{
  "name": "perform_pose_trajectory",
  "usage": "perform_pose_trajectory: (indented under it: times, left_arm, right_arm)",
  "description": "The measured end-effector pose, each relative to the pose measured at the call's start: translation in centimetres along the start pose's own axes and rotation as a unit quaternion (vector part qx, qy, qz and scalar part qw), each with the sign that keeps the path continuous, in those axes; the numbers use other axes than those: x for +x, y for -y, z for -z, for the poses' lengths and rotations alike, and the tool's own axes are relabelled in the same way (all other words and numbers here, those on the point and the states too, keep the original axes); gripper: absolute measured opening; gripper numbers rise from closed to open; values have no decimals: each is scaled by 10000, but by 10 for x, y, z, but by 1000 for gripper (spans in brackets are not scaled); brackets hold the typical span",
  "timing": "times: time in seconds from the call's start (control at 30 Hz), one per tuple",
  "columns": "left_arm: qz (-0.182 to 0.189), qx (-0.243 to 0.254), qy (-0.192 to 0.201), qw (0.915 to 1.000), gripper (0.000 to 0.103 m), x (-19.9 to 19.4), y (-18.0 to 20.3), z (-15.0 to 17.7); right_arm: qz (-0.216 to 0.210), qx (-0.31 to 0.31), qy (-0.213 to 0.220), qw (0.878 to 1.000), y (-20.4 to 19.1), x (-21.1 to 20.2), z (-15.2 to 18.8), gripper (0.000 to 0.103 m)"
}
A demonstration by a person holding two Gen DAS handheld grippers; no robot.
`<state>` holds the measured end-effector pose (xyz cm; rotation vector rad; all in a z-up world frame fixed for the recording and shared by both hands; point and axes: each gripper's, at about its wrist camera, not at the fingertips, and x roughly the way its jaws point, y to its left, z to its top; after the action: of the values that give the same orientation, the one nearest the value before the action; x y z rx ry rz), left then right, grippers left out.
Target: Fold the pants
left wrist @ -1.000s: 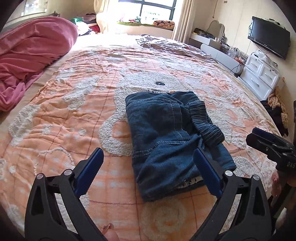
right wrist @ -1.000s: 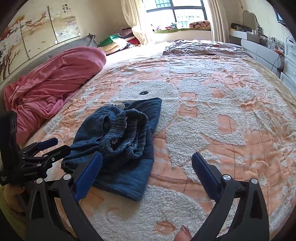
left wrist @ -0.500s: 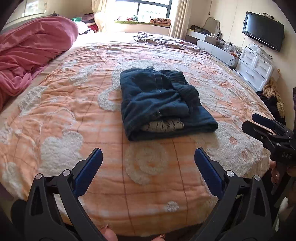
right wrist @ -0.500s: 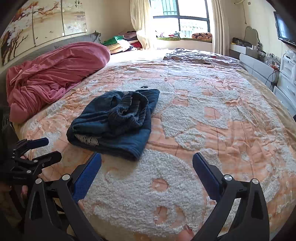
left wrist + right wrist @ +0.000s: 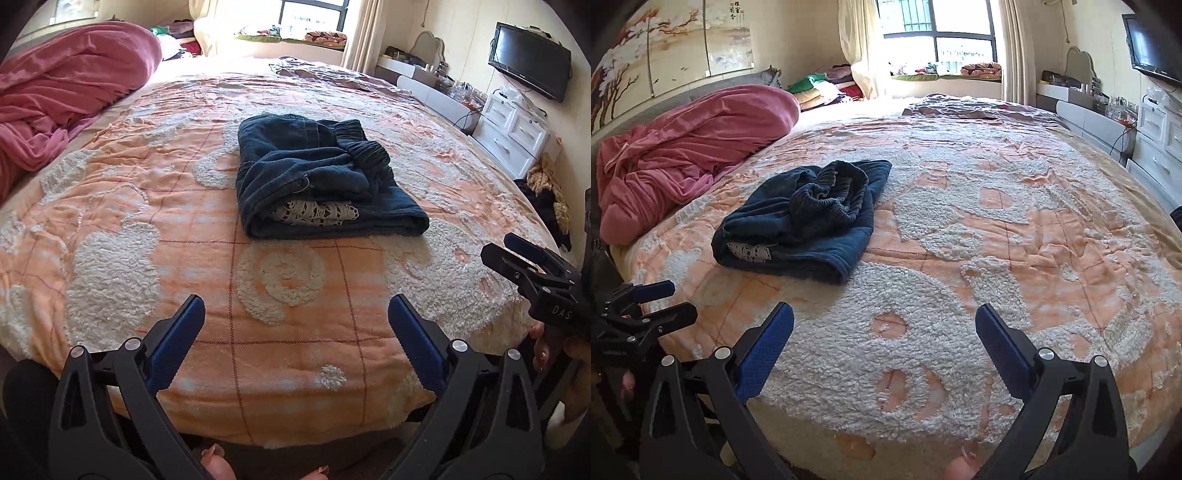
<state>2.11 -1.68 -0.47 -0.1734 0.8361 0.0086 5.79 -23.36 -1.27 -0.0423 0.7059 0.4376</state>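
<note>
Pants [image 5: 321,177]: dark blue denim, folded into a thick bundle on the bed, elastic waistband bunched on top, a bit of white lace showing in the open near edge.
Bed [image 5: 110,236]: covered by an orange quilt with white fleecy patterns; the pants lie near its middle.
Left claw [image 5: 295,343]: wide open, empty, held above the near edge of the bed; pants at 12 o'clock from it, well apart.
Right claw [image 5: 884,347]: wide open, empty, above the near edge of the bed; pants [image 5: 809,218] at 11 o'clock from it, well apart.
Claws to each other: right claw appears at 3 o'clock in the left wrist view [image 5: 532,266]; left claw at 9 o'clock in the right wrist view [image 5: 650,302].
Pink blanket [image 5: 683,147]: heaped at 10 o'clock, clear of the pants.
Television [image 5: 530,59]: on the wall at 2 o'clock.
</note>
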Motion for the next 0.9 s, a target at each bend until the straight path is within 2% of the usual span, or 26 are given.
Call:
perform_pose_trajectory:
  times: [0.9]
  left_arm:
    - [-123,-22,72,9999,93,-7,0,-2]
  right_arm:
    - [-17,14,-39,10000,-1,3,6,98]
